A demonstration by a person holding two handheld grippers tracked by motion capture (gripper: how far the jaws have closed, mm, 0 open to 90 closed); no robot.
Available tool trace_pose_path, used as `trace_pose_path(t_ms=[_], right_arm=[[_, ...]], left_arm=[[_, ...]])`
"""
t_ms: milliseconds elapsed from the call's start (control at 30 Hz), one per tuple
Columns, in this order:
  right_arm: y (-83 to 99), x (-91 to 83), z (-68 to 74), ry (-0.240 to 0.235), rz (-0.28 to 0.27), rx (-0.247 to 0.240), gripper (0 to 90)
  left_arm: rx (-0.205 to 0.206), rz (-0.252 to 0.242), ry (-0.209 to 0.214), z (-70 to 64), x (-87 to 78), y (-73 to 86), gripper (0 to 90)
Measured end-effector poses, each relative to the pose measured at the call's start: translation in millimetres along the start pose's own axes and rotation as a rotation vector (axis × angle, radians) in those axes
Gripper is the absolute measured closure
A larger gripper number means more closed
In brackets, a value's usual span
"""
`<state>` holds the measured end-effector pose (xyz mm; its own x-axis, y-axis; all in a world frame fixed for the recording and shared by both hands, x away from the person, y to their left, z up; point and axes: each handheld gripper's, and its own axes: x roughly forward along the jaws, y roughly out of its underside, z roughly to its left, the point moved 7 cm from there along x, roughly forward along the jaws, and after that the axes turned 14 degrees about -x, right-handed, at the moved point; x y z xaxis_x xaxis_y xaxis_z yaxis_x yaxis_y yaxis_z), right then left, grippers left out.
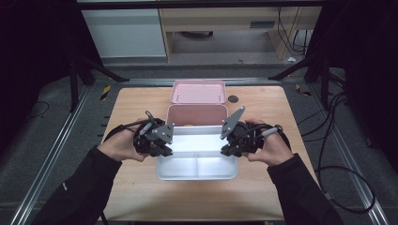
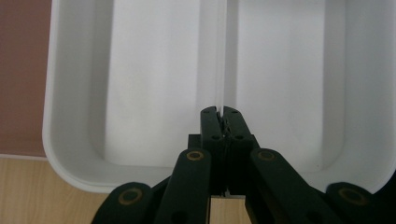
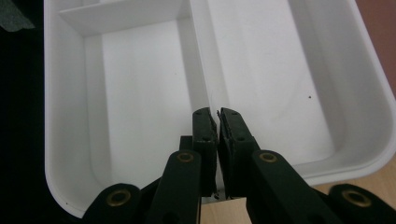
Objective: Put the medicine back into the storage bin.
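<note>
Two hand-held grippers point(image 1: 170, 149) point(image 1: 224, 149) clamped on smooth white rounded tray's point(image 1: 197, 174) thin divider point(image 2: 222, 70)

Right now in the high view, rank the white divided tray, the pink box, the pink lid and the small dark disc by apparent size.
1. White divided plastic tray, nearest the camera.
2. Pink box and pink lid: alike; the box is partly covered.
3. Small dark disc.

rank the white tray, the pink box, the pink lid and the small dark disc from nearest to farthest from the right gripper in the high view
1. White tray, at the right gripper, which is closed on its divider.
2. Pink box, just behind the tray.
3. Small dark disc, back right on the table.
4. Pink lid, at the back edge.
</note>
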<state>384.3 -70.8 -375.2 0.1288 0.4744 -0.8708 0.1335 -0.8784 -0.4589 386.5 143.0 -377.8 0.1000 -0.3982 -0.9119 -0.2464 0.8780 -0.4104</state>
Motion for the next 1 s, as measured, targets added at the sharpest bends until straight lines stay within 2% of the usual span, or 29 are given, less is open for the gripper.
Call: trace_pose_path(t_ms=[167,300,433,533,633,733,833,1000], right_arm=[[-4.9,-3.2,-23.4,0.023,0.000,-0.010,85.9],[-5.9,-3.4,-46.2,0.046,-0.028,-0.013,86.1],[-2.6,-3.0,-63.8,0.064,-0.038,-0.006,86.0],[-0.5,-0.7,-75.3,0.075,-0.036,-0.008,86.0],[3.9,3.8,-92.9,0.095,-0.034,-0.008,85.4],[7.8,10.7,-104.6,0.087,-0.055,0.000,85.7],[14.2,20.6,-115.2,0.078,-0.051,0.018,85.6],[23.9,35.8,-128.1,0.069,-0.044,0.038,85.7]], left_arm=[[0.009,0.002,-0.021,26.4,-8.6,-6.6,88.6],[0.007,-0.015,-0.035,48.5,-15.9,-13.4,88.1],[0.014,-0.015,-0.043,65.6,-15.8,-19.6,88.0],[0.014,-0.007,-0.050,79.1,-12.3,-23.4,87.9],[0.010,-0.006,-0.048,95.7,-6.2,-25.8,87.9],[0.009,0.019,-0.051,110.0,-0.8,-27.7,87.7],[0.010,0.038,-0.046,122.5,8.9,-29.0,87.7],[-0.021,0.022,-0.031,138.7,20.4,-29.0,86.9]])
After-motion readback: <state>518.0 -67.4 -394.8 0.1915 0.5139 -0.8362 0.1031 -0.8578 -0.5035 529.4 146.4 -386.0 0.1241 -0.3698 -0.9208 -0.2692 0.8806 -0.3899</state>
